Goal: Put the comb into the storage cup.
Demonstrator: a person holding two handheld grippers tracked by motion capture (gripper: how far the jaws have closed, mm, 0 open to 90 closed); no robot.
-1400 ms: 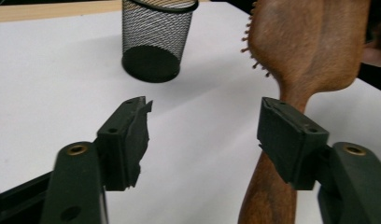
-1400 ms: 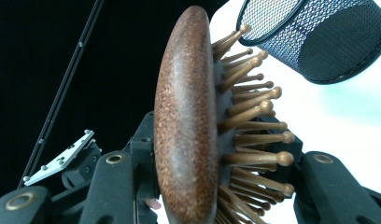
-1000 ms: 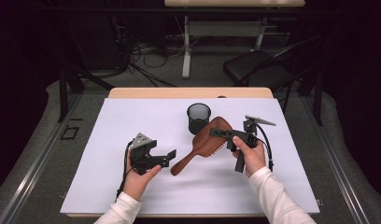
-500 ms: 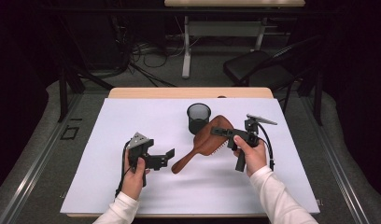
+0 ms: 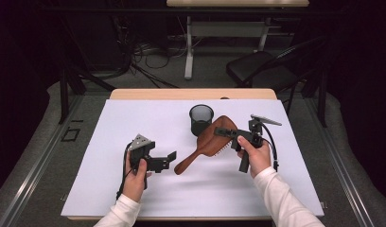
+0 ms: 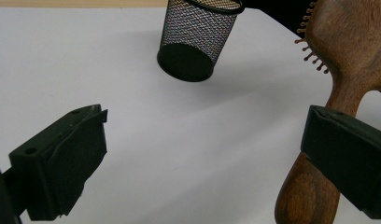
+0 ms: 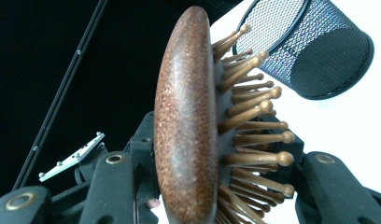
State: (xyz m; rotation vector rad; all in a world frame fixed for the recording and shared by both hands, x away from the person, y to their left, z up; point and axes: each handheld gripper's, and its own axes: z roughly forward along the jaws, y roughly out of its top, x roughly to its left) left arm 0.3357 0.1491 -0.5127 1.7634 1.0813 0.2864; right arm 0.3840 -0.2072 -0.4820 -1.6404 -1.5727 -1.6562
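Right tongs [image 5: 223, 132] are clamped on the head of the wooden hairbrush [image 5: 207, 144], holding it up on edge over the worktop [image 5: 110, 189]; in the right gripper view the brush [image 7: 188, 126] sits between my jaws, smooth back on one side and bristles pointing toward the mesh cup [image 7: 314, 46]. Left tongs [image 5: 171, 156] are spread wide with nothing gripped, right at the tip of the brush handle; in the left gripper view the handle [image 6: 310, 186] runs up just inside one of my jaws, though I can't tell if it touches. Brush sits around the middle of the surface, a bit to the right, with the black mesh cup [image 5: 201, 119] standing upright just past its head on the far side.

Surface is a plain white sheet over a light wood worktop, whose wood shows as a strip along the far edge. Room beyond is dark: grey carpet, a tangle of cables [image 5: 134, 61] on the floor far left, a black chair [image 5: 262, 71] far right, and another table's white leg [image 5: 188, 49] at the back.
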